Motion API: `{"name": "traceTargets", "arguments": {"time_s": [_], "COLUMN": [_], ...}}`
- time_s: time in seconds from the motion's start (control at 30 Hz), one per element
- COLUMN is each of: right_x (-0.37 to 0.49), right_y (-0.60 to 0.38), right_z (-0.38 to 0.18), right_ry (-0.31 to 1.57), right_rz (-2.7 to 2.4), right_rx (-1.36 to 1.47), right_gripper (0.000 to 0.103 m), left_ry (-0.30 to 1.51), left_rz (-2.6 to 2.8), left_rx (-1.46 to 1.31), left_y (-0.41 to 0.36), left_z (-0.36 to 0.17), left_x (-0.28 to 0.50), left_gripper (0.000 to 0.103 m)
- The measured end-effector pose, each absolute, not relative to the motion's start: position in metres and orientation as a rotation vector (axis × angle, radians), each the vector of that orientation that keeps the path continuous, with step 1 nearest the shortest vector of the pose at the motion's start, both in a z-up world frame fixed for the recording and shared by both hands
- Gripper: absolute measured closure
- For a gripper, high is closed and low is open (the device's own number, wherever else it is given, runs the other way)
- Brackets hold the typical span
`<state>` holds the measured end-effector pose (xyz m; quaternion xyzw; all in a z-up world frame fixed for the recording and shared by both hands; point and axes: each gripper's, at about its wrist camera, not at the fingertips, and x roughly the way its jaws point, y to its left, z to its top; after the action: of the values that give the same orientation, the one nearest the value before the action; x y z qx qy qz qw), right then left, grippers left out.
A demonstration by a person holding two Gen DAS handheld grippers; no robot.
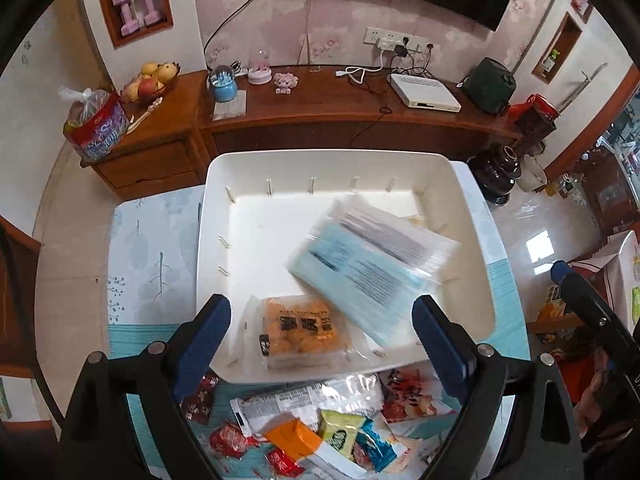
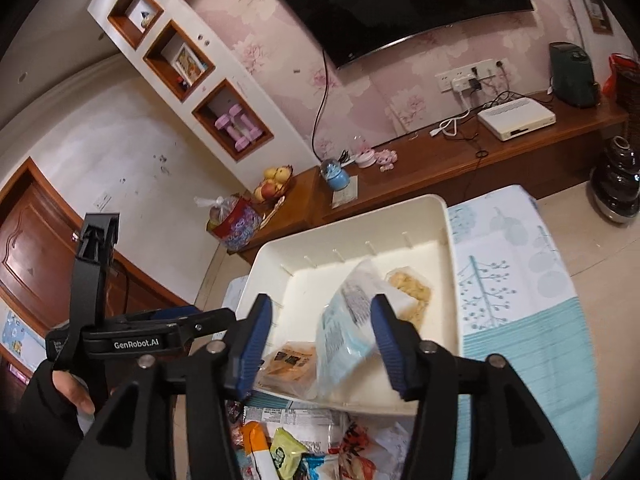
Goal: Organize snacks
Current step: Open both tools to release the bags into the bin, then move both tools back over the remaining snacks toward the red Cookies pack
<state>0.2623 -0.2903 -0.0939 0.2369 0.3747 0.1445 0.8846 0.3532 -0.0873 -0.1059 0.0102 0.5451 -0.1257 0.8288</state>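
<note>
A white bin [image 1: 272, 240] [image 2: 316, 284] stands on the table. In it lie an orange snack pack [image 1: 300, 330] [image 2: 290, 362], a pale yellow snack pack [image 2: 412, 292] and a clear bag with a blue label [image 1: 372, 264] [image 2: 344, 332], blurred and tilted. My left gripper [image 1: 322, 336] hangs open over the bin's near edge, above the orange pack. My right gripper [image 2: 320, 348] is open too; the blue-label bag shows between its fingers, and neither pad presses on it. A pile of loose snacks [image 1: 312, 432] [image 2: 296, 448] lies in front of the bin.
The table wears a blue-and-white cloth [image 1: 152, 264] [image 2: 520, 300]. Behind it runs a wooden cabinet [image 1: 320, 120] with a fruit bowl [image 1: 152, 80], a bagged tin [image 1: 96, 124] and a white box [image 1: 424, 94]. A dark vase [image 2: 616, 184] stands on the floor at right. A hand [image 2: 72, 392] holds the left gripper's handle.
</note>
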Motion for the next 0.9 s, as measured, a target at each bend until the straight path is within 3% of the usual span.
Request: {"name": "traceTargets", "arguments": {"time_s": [0.5,0.9], "right_x": [0.168,0.091], "right_y": [-0.327,-0.321], "right_z": [-0.063,-0.076], "right_ry": [0.753,0.808], "right_rz": [0.224,0.204], "right_rx": [0.382,0.243], "right_gripper": [0.040,0.032], "left_ry": [1.104,1.144], "left_rz": [-0.244,-0.159], "left_rx": [0.005,-0.057], "left_y": [-0.100,-0.082], "left_z": [-0.059,-0.071], "left_x": [0.258,0.177], "left_gripper": [0.011,0.011]}}
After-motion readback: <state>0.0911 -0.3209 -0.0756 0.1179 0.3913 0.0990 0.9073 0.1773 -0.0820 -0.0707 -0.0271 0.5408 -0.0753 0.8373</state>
